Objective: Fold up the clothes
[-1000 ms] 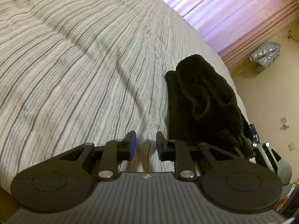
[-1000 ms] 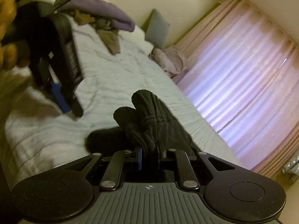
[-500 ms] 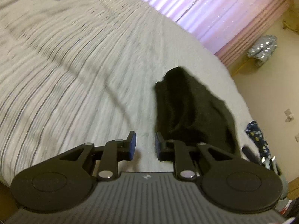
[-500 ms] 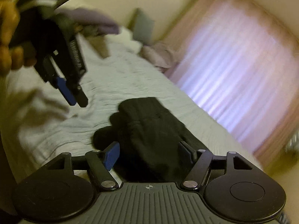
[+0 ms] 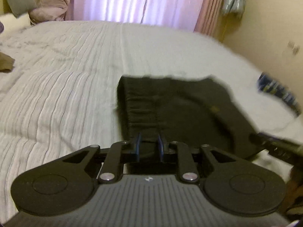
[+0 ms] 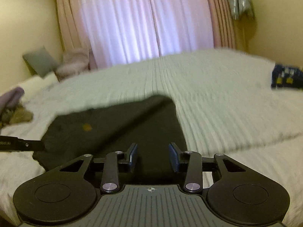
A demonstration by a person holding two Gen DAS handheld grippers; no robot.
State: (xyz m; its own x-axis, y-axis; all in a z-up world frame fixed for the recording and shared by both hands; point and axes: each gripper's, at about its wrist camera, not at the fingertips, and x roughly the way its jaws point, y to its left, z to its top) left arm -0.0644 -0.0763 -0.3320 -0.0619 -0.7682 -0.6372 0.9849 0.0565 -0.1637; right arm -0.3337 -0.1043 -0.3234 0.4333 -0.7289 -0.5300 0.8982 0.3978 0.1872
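Note:
A black garment [image 5: 176, 111] lies flat on the striped white bedspread [image 5: 62, 98]; its elastic waistband faces my left gripper [image 5: 149, 141]. That gripper hovers at the waistband's near edge with its jaws a narrow gap apart and nothing between them. In the right wrist view the same garment [image 6: 117, 126] spreads ahead and to the left. My right gripper [image 6: 153, 151] is open and empty over its near right part. The tip of the left gripper [image 6: 20, 144] shows at the left edge.
Pink curtains [image 6: 144, 22] hang behind the bed. Pillows [image 5: 49, 9] and a pile of other clothes [image 6: 13, 106] lie at the head end. A dark blue patterned item [image 6: 286, 76] lies near the bed's right edge.
The right gripper let go of the black garment and opened. The garment now lies flat instead of bunched. Both grippers swung round to face the curtains.

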